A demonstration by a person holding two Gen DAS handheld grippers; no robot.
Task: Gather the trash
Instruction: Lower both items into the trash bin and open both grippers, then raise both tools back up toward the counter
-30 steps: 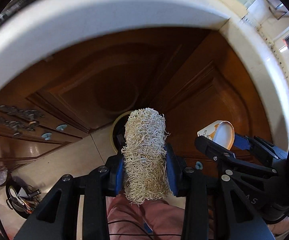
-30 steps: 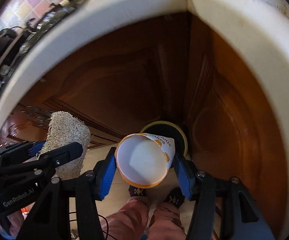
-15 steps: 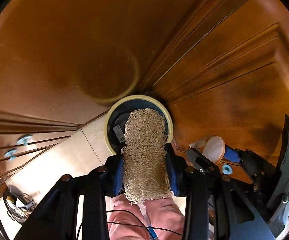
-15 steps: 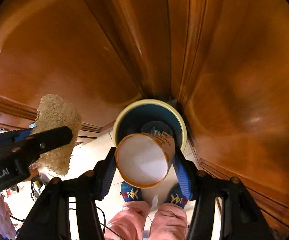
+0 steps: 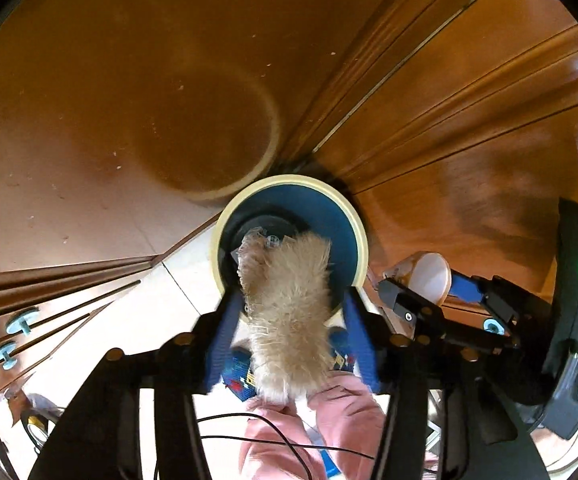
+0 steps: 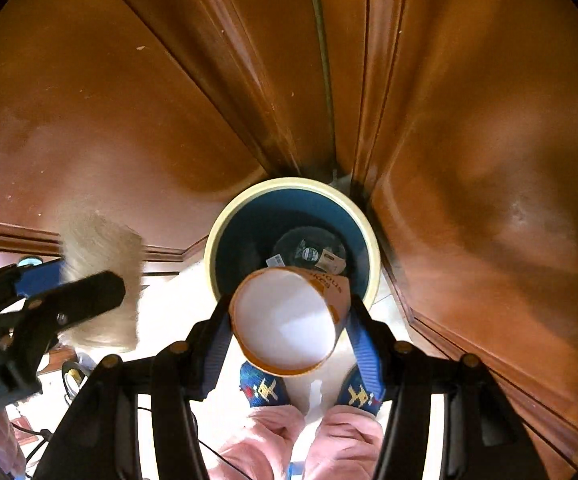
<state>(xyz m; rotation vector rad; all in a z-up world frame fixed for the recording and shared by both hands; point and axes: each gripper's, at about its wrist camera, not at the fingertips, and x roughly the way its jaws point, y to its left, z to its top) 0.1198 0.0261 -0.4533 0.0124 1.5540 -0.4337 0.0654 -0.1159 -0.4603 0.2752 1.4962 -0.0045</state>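
Loofah [image 5: 285,320] hangs blurred between the left claw's [image 5: 289,344] just-opened jaws; right claw [image 6: 289,320] stays clamped on cup [image 6: 285,320].

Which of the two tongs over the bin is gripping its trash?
The right tongs: their pads press the paper cup. The left tongs have just been opening, and the loofah between them sits loose, blurred.

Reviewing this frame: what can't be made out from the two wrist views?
- Loofah: motion-blurred in both views; texture and contact with the left gripper pads unclear.
- Bin contents: small, partly behind the paper cup, right view.
- Cup lettering: cut off by its curve.
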